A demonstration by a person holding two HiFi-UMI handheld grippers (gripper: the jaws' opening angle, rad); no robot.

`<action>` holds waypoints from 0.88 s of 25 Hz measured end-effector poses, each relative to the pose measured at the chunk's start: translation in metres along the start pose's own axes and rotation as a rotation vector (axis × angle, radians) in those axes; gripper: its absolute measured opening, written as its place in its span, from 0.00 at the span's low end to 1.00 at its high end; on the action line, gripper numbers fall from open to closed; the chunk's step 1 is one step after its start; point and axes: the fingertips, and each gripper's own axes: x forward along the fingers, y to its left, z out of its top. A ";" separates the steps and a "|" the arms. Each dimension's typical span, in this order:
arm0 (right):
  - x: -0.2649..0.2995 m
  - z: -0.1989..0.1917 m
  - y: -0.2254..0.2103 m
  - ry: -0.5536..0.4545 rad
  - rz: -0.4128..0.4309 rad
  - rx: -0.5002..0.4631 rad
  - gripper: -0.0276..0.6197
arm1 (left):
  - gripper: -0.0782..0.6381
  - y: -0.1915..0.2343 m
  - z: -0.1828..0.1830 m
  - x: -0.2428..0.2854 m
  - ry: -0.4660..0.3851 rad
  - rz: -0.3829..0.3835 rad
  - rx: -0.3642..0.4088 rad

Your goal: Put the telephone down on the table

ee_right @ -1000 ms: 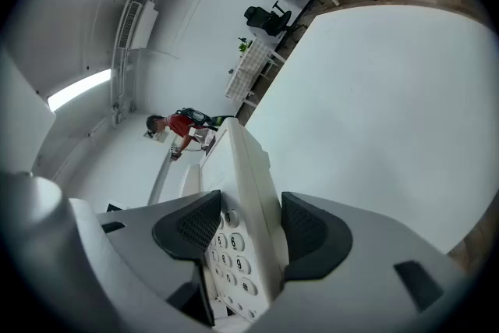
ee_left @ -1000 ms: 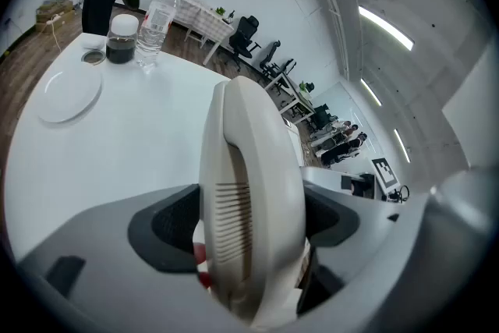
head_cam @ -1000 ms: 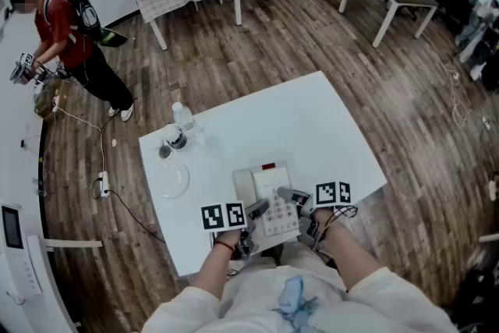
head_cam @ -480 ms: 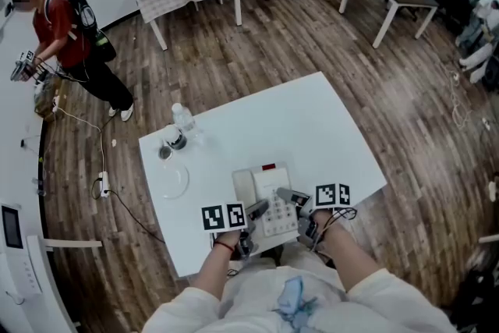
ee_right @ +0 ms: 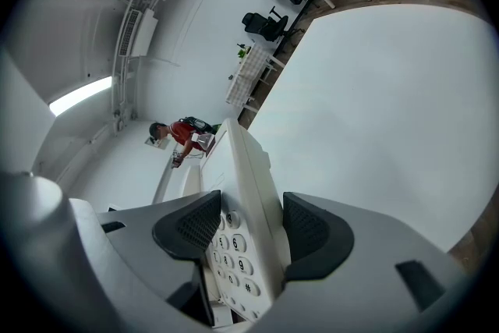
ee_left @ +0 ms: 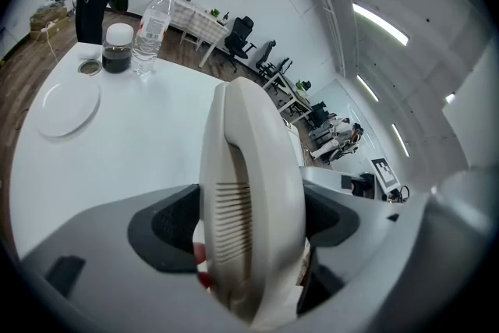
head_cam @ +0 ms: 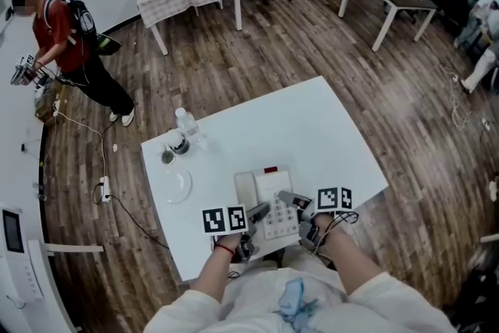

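Telephone (head_cam: 266, 191) gripped by both claws at near edge of white table (head_cam: 312, 129).
Left gripper (head_cam: 259, 210) clamped on handset (ee_left: 249, 199); right gripper (head_cam: 287, 197) clamped on keypad side. Lifted or resting: can't tell.

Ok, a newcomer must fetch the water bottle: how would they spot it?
Find the white table with the telephone. Near its left corner stands the water bottle, the only tall clear thing beside a squat dark jar and a flat plate.
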 end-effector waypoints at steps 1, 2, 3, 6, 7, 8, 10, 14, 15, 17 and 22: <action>0.000 -0.001 0.001 -0.004 0.000 0.001 0.45 | 0.65 0.001 0.000 -0.002 0.001 -0.001 0.003; 0.000 -0.002 0.003 -0.009 0.000 0.003 0.45 | 0.65 0.001 0.001 -0.003 0.004 -0.002 0.008; 0.000 -0.002 0.005 -0.015 0.000 0.004 0.45 | 0.65 0.001 0.001 -0.005 0.008 -0.005 0.013; -0.003 -0.003 0.010 -0.039 -0.003 0.007 0.45 | 0.65 -0.002 0.003 -0.008 0.020 -0.014 0.032; -0.005 -0.002 0.011 -0.047 -0.002 0.007 0.45 | 0.65 -0.003 0.004 -0.009 0.020 -0.016 0.040; -0.005 0.000 0.012 -0.056 0.001 0.006 0.45 | 0.65 -0.005 0.006 -0.009 0.020 -0.017 0.048; -0.006 0.005 0.012 -0.068 0.003 0.003 0.45 | 0.65 -0.007 0.011 -0.007 0.018 -0.018 0.058; -0.006 0.018 0.014 -0.061 0.008 -0.013 0.45 | 0.65 -0.012 0.021 -0.003 0.007 -0.013 0.050; -0.006 0.024 0.014 -0.056 0.012 -0.016 0.45 | 0.65 -0.014 0.025 -0.001 0.000 -0.011 0.047; -0.008 0.036 0.009 -0.042 0.019 -0.024 0.45 | 0.65 -0.021 0.031 0.008 -0.014 -0.004 0.039; -0.017 0.076 -0.010 0.022 0.028 -0.059 0.45 | 0.65 -0.043 0.046 0.041 -0.054 0.019 -0.019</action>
